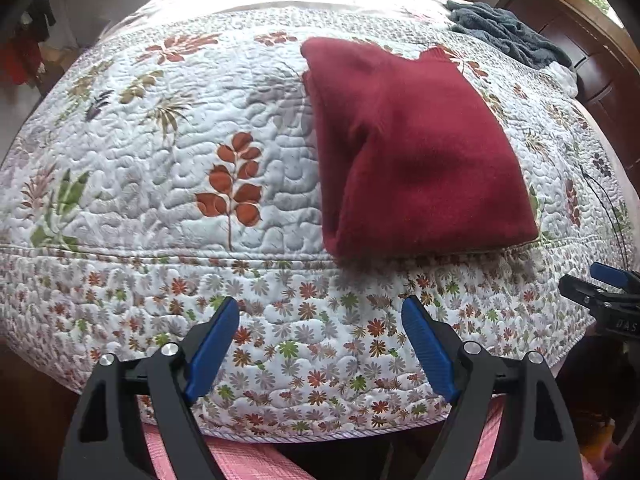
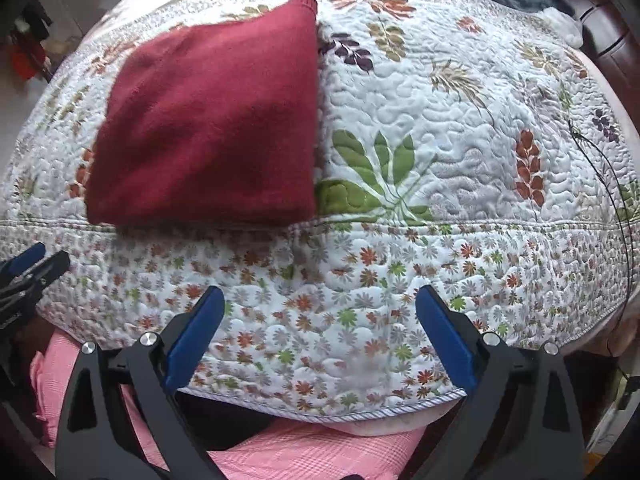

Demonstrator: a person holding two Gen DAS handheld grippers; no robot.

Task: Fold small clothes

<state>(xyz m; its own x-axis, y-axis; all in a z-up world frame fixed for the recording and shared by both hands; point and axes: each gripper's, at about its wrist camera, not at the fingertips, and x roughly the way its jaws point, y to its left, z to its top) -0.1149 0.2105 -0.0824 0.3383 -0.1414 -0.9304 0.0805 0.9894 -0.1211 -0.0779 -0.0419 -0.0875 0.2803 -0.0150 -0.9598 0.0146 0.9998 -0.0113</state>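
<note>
A dark red knitted garment lies folded into a thick rectangle on the floral quilt, its near edge by the quilt's stitched seam. The right wrist view shows the same garment at upper left. My left gripper hovers open over the quilt's small-flower border, short of the garment, nothing between its blue pads. My right gripper is open too, over the border to the right of the garment, holding nothing. Each gripper appears at the edge of the other's view: the right gripper, the left gripper.
The quilt covers a bed and hangs over its near edge onto pink checked bedding. A grey towel-like heap lies at the far right by a dark wooden headboard. A thin black cable runs down the quilt's right side.
</note>
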